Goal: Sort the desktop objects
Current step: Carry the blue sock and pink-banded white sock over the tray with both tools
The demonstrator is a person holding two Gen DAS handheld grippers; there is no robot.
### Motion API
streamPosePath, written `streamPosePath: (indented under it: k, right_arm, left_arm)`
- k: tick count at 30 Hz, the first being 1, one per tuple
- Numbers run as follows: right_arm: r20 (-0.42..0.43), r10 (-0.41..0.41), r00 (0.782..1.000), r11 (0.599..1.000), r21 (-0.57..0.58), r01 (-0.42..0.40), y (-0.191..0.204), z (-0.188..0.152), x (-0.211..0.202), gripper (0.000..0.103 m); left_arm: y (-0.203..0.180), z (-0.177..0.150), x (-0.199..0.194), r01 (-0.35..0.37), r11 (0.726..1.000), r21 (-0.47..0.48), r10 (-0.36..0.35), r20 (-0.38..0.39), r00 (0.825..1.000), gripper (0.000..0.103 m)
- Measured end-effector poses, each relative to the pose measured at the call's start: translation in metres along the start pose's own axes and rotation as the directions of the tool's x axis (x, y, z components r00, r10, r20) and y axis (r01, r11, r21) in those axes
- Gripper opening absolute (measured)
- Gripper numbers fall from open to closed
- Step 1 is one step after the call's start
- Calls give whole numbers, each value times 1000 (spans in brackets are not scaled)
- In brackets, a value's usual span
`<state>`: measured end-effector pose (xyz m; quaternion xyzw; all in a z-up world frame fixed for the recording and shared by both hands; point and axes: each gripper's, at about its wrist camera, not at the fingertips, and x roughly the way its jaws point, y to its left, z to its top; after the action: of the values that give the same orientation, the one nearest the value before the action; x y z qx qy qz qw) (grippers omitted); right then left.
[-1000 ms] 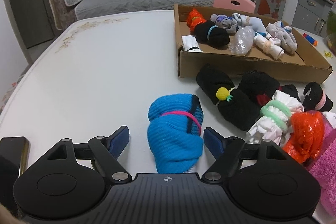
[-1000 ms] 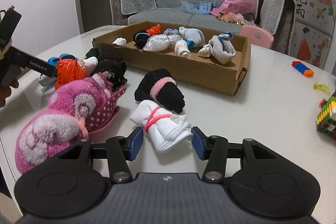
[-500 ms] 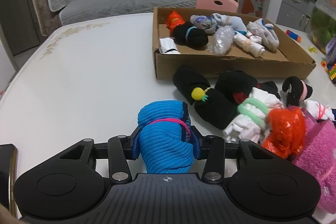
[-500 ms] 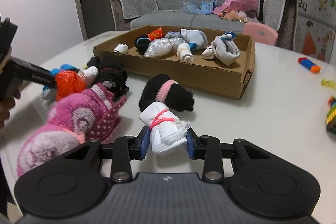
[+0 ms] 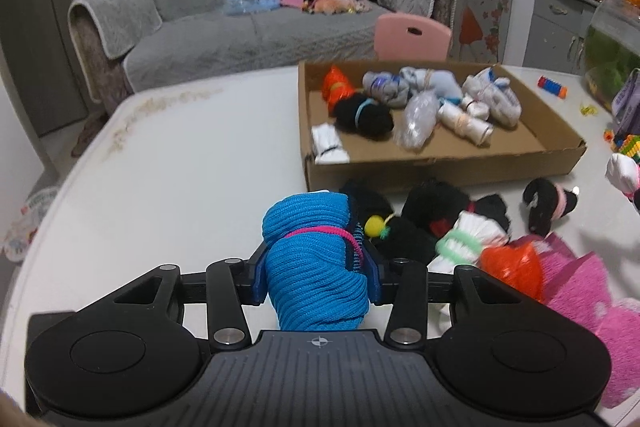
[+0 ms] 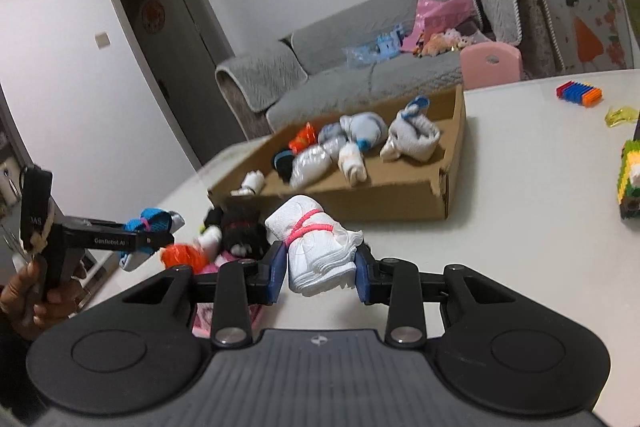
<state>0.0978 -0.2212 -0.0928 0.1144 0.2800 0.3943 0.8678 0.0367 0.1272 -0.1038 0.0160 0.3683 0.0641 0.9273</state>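
My left gripper (image 5: pixel 316 273) is shut on a blue knitted sock roll (image 5: pixel 314 259) bound with a pink band, lifted off the white table (image 5: pixel 180 167). In the right wrist view my right gripper (image 6: pixel 322 273) is shut on a white sock roll (image 6: pixel 316 247) tied with a pink band, also raised and tilted. The left gripper (image 6: pixel 154 239) with its blue roll (image 6: pixel 152 221) shows at the left there, held by a hand (image 6: pixel 36 295). A cardboard box (image 5: pixel 440 163) with several sock bundles lies beyond both.
Black, white, orange and pink sock bundles (image 5: pixel 452 231) lie in front of the box. A black roll with a pink band (image 5: pixel 550 203) sits to their right. Toy bricks (image 6: pixel 578 95) and a block model (image 6: pixel 632 183) lie at the right. A pink chair (image 5: pixel 412 37) and grey sofa (image 5: pixel 248 23) stand behind.
Both grippers closed on their rolls, the left on the blue one and the right on the white one, then lifted them off the table. The right gripper has rolled, tilting its view.
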Motion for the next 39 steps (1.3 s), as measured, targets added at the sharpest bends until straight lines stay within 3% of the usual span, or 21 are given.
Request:
streamPosePath:
  k: [13, 24, 34, 39]
  right_arm:
    - [87, 28, 996, 999, -26, -25, 2, 50, -11, 32]
    - [105, -2, 994, 998, -61, 9, -8, 100, 13, 32]
    - [44, -19, 999, 998, -64, 22, -22, 111, 53, 32]
    - [-9, -46, 999, 998, -45, 45, -32, 102, 74, 32]
  left_arm:
    - [-19, 39, -12, 13, 998, 67, -16, 56, 998, 51]
    - [-58, 108, 0, 76, 990, 121, -87, 89, 992, 51]
    - [-103, 140, 69, 232, 968, 100, -230, -29, 973, 51]
    - [-121, 135, 106, 251, 962, 106, -241, -94, 966, 51]
